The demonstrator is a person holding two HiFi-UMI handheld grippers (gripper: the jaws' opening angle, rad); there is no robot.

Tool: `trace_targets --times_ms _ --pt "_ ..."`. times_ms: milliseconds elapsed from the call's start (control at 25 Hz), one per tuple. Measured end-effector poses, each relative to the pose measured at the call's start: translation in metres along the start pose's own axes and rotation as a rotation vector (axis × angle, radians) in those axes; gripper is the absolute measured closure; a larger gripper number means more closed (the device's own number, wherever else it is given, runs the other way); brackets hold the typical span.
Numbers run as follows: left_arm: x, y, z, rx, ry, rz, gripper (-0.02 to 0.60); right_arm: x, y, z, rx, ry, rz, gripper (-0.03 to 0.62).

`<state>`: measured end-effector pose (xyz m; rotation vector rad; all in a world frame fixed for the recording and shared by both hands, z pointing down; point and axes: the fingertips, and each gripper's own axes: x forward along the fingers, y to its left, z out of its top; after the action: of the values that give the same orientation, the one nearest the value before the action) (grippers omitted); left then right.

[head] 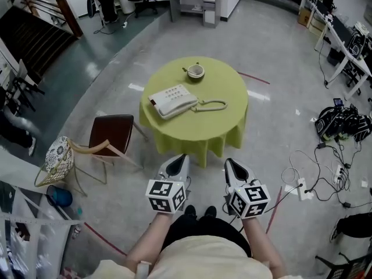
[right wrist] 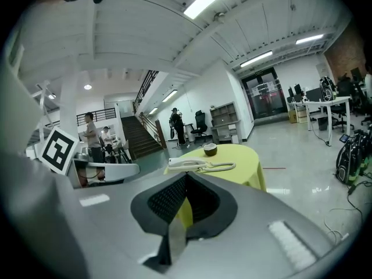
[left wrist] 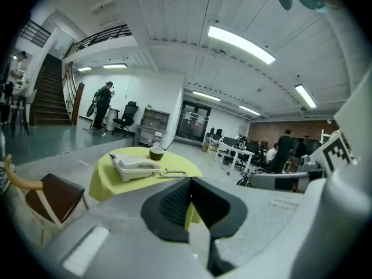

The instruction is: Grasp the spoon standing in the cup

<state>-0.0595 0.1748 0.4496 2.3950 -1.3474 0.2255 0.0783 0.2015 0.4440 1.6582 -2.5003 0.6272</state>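
The cup (head: 196, 71), its contents too small to tell, is sitting at the yellow table's (head: 215, 127) twelve o'clock edge, a telephone (head: 173, 101) lying toward seven o'clock from it, while the left gripper (head: 183, 157) and right gripper (head: 228, 161) are hovering beyond the six o'clock edge, jaws pressed together on nothing.

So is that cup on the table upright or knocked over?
Upright. From above, the cup shows its round open mouth, and in the gripper views it sits on its base on the table.

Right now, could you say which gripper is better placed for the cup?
Left, slightly: the left gripper lines up closer with the cup than the right gripper; both shut, short of the table.
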Motion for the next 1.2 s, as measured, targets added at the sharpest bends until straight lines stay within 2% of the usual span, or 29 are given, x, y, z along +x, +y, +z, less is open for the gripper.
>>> trace_targets --times_ms 240,480,640,1200 --pt "0.006 -0.009 0.007 -0.002 -0.012 0.025 0.575 -0.009 -0.017 0.004 0.005 -0.009 0.011 0.594" --pt "0.008 -0.004 0.017 0.002 -0.023 0.042 0.517 -0.010 -0.016 -0.003 0.028 0.010 0.034 0.592" --pt "0.022 0.001 0.018 0.014 -0.002 0.052 0.482 -0.001 -0.029 -0.010 0.043 0.037 0.010 0.594" --pt "0.096 0.057 0.046 0.003 0.017 0.032 0.435 0.083 -0.057 0.018 0.065 0.042 -0.041 0.592"
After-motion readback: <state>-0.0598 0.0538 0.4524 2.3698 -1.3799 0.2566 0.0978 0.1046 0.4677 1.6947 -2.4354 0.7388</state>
